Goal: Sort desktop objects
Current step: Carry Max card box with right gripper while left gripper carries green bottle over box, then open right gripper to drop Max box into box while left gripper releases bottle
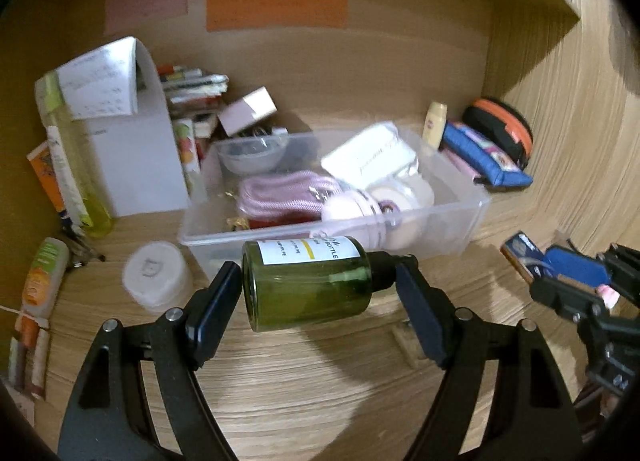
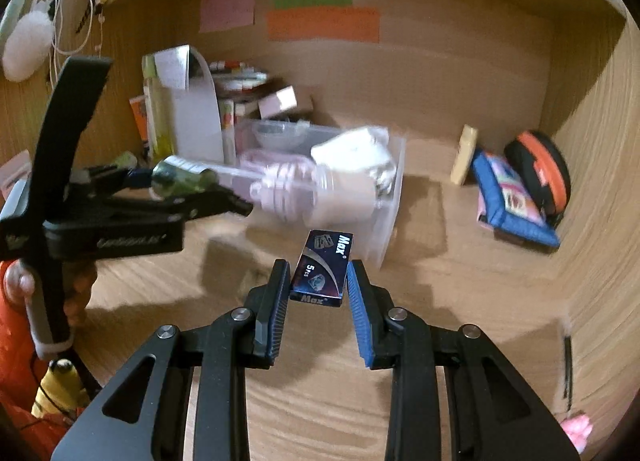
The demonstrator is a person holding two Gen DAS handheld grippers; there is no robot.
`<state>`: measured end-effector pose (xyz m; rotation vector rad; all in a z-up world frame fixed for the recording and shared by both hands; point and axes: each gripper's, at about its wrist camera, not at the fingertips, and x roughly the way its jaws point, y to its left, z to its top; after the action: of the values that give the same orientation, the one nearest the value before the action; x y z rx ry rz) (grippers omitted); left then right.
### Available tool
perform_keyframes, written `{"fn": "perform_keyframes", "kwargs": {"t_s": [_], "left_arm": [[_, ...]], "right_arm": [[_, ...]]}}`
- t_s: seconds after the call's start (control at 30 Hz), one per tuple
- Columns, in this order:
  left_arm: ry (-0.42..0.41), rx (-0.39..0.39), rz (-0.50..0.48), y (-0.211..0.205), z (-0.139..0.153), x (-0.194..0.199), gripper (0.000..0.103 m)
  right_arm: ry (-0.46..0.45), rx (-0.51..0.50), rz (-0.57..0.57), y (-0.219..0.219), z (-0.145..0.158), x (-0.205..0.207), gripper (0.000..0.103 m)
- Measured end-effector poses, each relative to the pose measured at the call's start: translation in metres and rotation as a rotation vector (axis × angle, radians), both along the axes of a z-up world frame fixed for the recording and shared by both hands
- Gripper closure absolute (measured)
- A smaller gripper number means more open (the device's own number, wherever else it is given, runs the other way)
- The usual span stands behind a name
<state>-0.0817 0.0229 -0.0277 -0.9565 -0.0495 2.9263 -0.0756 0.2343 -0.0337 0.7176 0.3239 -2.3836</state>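
Bottle (image 1: 308, 285) lying crosswise in left tongs (image 1: 318, 281), pump end rightward

Blurred clear bin (image 2: 384, 221) contents; illegible sticky notes (image 1: 276, 13).

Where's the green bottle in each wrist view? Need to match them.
Left wrist: green bottle at lower centre, lying sideways, clamped end to end in the left gripper, in front of the clear bin.
Right wrist: the bottle at mid-left, blurred, at the tip of the left gripper.
Shared landmark: orange paper strip on the back wall.
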Motion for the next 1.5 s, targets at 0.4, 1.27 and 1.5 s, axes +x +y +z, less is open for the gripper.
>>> {"fn": "perform_keyframes", "kwargs": {"t_s": [0.4, 1.27, 1.5], "left_arm": [[0.102, 0.028, 0.028, -0.030, 0.038, 0.015, 0.024], [0.032, 0.038, 0.046, -0.049, 0.022, -0.060, 0.024], [-0.047, 0.041, 0.034, -0.044, -0.001, -0.080, 0.024]], "right_arm": [[0.093, -0.056, 0.022, -0.028, 0.044, -0.007, 0.076], [0.009, -0.054, 0.015, -0.075, 0.042, -0.099, 0.076], [-0.028, -0.057, 0.020, -0.075, 0.029, -0.112, 0.065]]}}
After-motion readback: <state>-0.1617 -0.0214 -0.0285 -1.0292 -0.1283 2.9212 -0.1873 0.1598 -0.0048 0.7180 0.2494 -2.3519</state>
